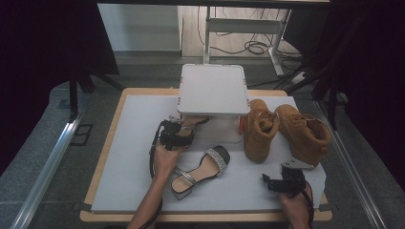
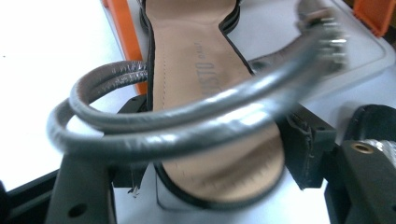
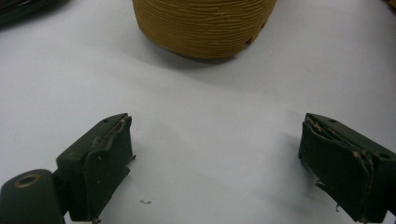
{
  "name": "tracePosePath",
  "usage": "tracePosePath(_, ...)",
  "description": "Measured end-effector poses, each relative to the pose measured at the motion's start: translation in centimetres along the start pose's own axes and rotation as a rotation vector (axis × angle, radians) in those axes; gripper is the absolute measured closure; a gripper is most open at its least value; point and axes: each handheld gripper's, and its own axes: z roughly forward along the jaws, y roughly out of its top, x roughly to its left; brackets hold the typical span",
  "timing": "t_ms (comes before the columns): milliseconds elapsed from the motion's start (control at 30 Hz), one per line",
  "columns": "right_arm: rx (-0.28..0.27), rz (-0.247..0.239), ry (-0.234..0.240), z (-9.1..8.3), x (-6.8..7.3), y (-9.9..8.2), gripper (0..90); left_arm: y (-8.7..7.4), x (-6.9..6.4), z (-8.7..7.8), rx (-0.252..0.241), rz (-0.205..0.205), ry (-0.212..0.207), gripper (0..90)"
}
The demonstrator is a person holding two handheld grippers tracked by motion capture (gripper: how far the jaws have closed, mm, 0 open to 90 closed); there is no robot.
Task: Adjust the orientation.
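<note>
A black sandal with a tan insole (image 2: 201,70) and a looped grey strap (image 2: 187,121) lies with its heel end between the jaws of my left gripper (image 2: 212,163). The pads stand at either side of the heel without clearly pressing on it. In the high view that sandal (image 1: 193,120) reaches under the white rack (image 1: 213,88), with my left gripper (image 1: 177,134) just behind it. Its mate (image 1: 203,167) lies on the white mat (image 1: 133,157). My right gripper (image 1: 268,180) rests near the front right; its jaws (image 3: 215,163) are open over bare mat.
Two tan boots (image 1: 260,129) (image 1: 305,131) stand right of the rack; one boot (image 3: 203,25) sits just ahead of my right gripper. The rack has orange parts (image 2: 123,28). A wooden rim (image 1: 102,157) borders the mat, with metal rails beyond it on both sides.
</note>
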Motion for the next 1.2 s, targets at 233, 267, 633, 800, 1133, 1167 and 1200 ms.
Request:
tracePosePath(233, 0.000, 0.000, 0.000, 0.0, 0.0, 0.0, 9.8, -0.8, 0.2, -1.6, -0.016, 0.021, -0.011, 34.9)
tracePosePath(267, 0.000, 0.000, 0.000, 0.0, 0.0, 0.0, 9.8, -1.0, 0.3, -2.0, -0.020, 0.023, -0.015, 35.4)
tracePosePath(633, 0.001, 0.001, 0.000, 0.0, 0.0, 0.0, 9.8, -2.7, 0.6, -4.4, -0.051, 0.037, -0.038, 51.4)
tracePosePath(800, 0.000, -0.001, -0.001, 0.0, 0.0, 0.0, 9.8, -3.3, 0.0, -4.5, -0.040, 0.098, -0.019, 66.4)
tracePosePath(1133, 0.000, 0.000, 0.000, 0.0, 0.0, 0.0, 9.9, -3.6, 0.0, -4.0, -0.031, 0.136, -0.036, 89.2)
tracePosePath(1167, 0.000, 0.000, 0.000, 0.0, 0.0, 0.0, 9.9, -3.6, 0.0, -4.0, -0.031, 0.136, -0.036, 89.4)
tracePosePath(1200, 0.000, 0.000, 0.000, 0.0, 0.0, 0.0, 9.9, -3.6, 0.1, -4.0, -0.032, 0.128, -0.041, 89.5)
